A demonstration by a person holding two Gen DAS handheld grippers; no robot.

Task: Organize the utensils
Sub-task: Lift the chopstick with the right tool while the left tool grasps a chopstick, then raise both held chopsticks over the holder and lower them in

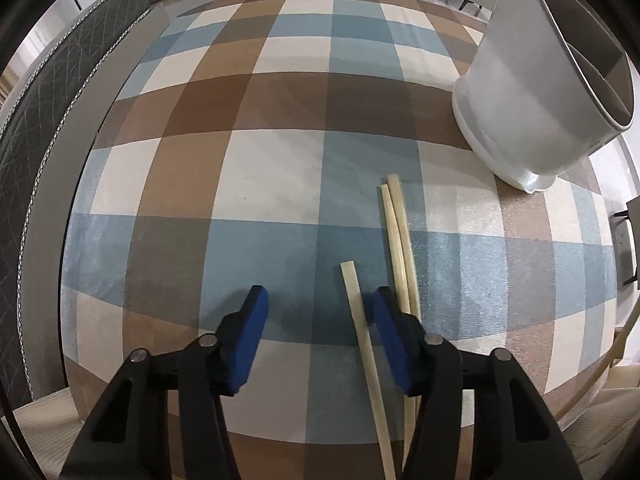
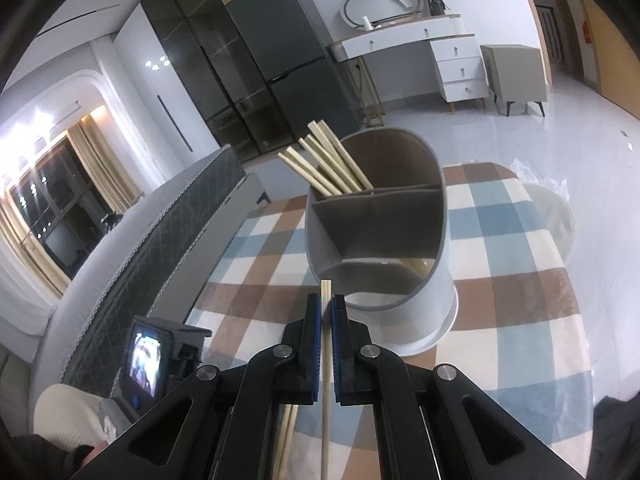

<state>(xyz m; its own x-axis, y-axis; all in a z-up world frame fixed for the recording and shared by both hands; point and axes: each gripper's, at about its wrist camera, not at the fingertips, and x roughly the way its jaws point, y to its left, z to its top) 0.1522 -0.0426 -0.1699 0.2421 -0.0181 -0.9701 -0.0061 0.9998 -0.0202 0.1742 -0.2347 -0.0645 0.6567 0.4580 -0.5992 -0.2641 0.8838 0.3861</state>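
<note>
In the left wrist view my left gripper (image 1: pixel 320 294) points down at the checked tablecloth (image 1: pixel 240 160), open. One pale chopstick (image 1: pixel 360 320) lies between its blue pads, close against the right pad. Two more chopsticks (image 1: pixel 396 232) lie side by side just right of that pad. The white utensil holder (image 1: pixel 532 100) stands at the far right. In the right wrist view my right gripper (image 2: pixel 326 300) is shut on a single chopstick (image 2: pixel 326 292), whose tip sticks out just in front of the holder (image 2: pixel 432 320). Several chopsticks (image 2: pixel 324 164) lean in the holder's back left compartment.
A dark quilted seat back (image 1: pixel 52 120) runs along the table's left edge. The other gripper's camera unit (image 2: pixel 146 356) and a person's pale sleeve (image 2: pixel 68 412) sit at the lower left of the right wrist view. A fridge (image 2: pixel 288 52) and white dresser (image 2: pixel 440 52) stand far behind.
</note>
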